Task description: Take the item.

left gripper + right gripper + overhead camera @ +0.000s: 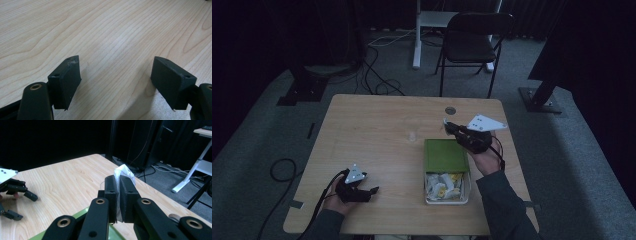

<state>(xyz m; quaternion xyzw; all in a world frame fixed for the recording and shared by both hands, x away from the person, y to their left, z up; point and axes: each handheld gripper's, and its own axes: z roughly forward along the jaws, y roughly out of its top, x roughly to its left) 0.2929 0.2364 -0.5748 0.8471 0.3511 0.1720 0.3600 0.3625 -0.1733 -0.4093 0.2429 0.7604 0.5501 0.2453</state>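
Where the high view blurs it, right gripper [117, 195] jaws clenched on a white wrapper [124, 173]; left gripper [115, 82] jaws released

Recording lab or studio room.
Black curtains [262, 30], grey carpet [562, 165], floor cables [377, 80], stand bases [539, 97], folding chair [472, 42], wooden table [377, 130].

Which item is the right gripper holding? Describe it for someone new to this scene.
On the wooden table, find the green-lidded box of wrapped packets. Just beyond it, the right gripper pinches a small white crinkled wrapper, raised off the table, unlike the packets lying in the box.
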